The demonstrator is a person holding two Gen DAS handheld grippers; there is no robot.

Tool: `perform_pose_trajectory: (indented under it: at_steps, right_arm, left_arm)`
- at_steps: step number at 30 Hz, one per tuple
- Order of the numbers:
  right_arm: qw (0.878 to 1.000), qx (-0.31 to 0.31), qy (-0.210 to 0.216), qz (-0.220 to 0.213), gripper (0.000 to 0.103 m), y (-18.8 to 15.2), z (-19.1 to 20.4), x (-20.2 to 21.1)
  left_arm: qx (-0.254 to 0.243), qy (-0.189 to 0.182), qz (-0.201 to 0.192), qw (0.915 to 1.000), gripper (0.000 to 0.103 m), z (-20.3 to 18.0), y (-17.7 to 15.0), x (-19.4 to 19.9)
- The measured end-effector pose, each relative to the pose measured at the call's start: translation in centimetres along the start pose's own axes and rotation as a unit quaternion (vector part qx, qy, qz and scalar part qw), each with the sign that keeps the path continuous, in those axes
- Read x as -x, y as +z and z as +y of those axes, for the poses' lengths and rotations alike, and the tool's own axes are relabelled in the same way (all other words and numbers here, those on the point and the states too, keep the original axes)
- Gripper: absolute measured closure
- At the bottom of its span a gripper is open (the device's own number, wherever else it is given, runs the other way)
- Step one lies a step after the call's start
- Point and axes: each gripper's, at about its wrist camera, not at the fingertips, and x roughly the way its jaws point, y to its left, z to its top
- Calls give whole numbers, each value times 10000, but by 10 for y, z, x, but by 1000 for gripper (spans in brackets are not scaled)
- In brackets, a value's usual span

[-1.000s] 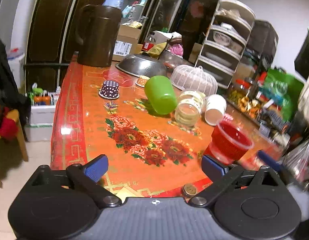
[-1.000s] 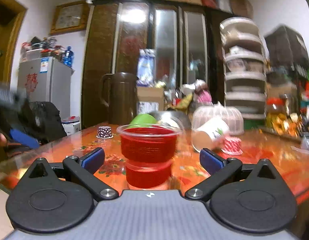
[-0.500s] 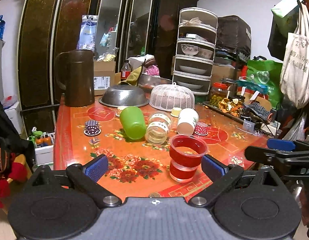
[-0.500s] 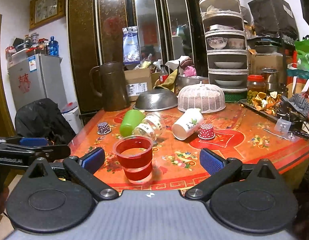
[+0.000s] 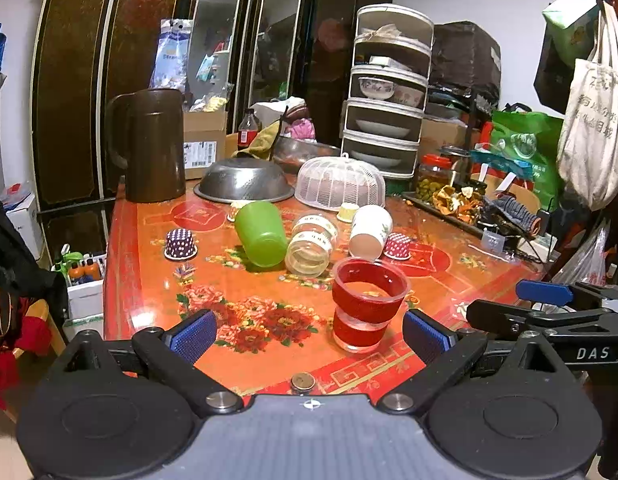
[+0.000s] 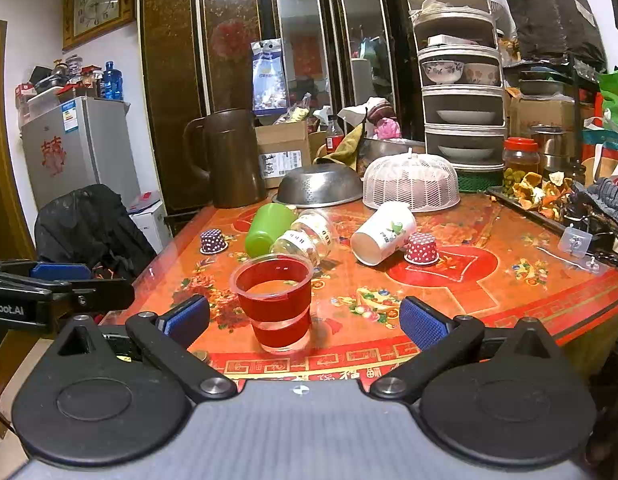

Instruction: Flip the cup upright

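A red translucent cup (image 5: 367,304) stands upright near the table's front edge; it also shows in the right wrist view (image 6: 279,304). Behind it lie three things on their sides: a green cup (image 5: 261,233) (image 6: 267,228), a clear glass jar (image 5: 311,246) (image 6: 305,238) and a white paper cup (image 5: 369,231) (image 6: 383,232). My left gripper (image 5: 309,332) is open and empty, held back from the table's front edge. My right gripper (image 6: 305,318) is open and empty, just short of the red cup. The right gripper's fingers (image 5: 543,294) show in the left wrist view.
Small dotted cupcake cases (image 5: 181,244) (image 6: 421,249) sit upside down on the red flowered table (image 5: 245,336). At the back stand a brown jug (image 5: 153,146), an upturned metal colander (image 5: 243,186), a white mesh food cover (image 5: 341,184) and a stacked dish rack (image 5: 389,92).
Both grippers have pulled back and up from the red cup, which stands free on the table. The views widened; the jaws stayed open.
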Motion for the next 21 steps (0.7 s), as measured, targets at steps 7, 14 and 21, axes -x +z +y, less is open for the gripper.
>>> perform_pose_trajectory:
  at_steps: [7,14,21]
  right_arm:
    - [10000,-23,58,13,1,-1,0,0]
    - [9999,-70,71,-7,1,-1,-2,0]
    - [9999,-54,95,-23,1,-1,-2,0]
  left_arm:
    - [-48,41,30,10000,3,-1,0,0]
    - [-64,38,42,10000,3,-2,0,0]
    - [-86,46,37,9999,3,-3,0,-1]
